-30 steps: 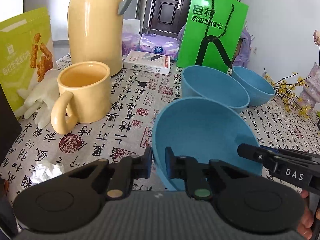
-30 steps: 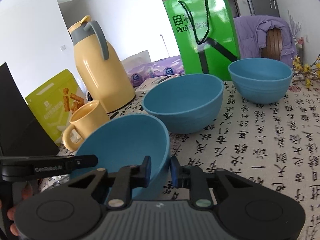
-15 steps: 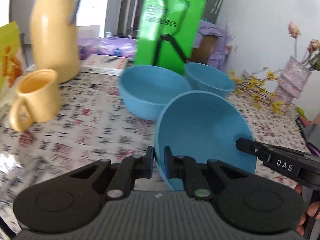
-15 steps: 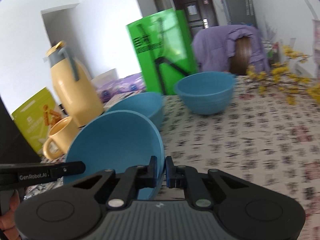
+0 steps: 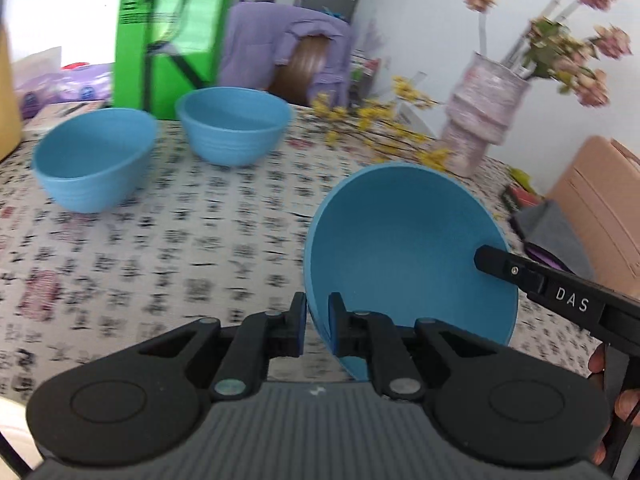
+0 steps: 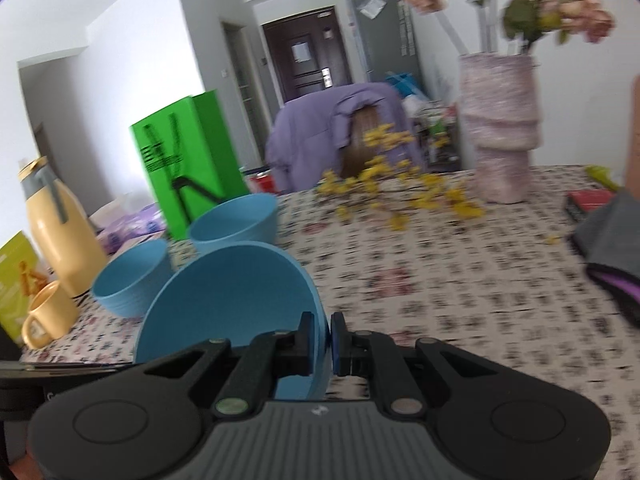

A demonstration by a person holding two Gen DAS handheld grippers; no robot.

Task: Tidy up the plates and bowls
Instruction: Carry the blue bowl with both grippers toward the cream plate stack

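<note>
Above the tabletop point(image 5: 168, 240) both tools, left point(image 5: 317, 322) and right point(image 6: 323, 338), pinch one bowl point(image 5: 404, 240) by its rim, with two bowls point(image 5: 94, 160) unstacked behind

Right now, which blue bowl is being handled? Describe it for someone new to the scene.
On the patterned tablecloth, past the green bag, two blue bowls sit upright. The held bowl is nearest, tipped on edge, its rim pinched by both hand-held grippers.

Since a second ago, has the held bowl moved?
Yes. The held bowl, clamped by both grippers, has travelled right along the table: it was beside the yellow mug then, and now sits past the two other bowls, near the vase.
</note>
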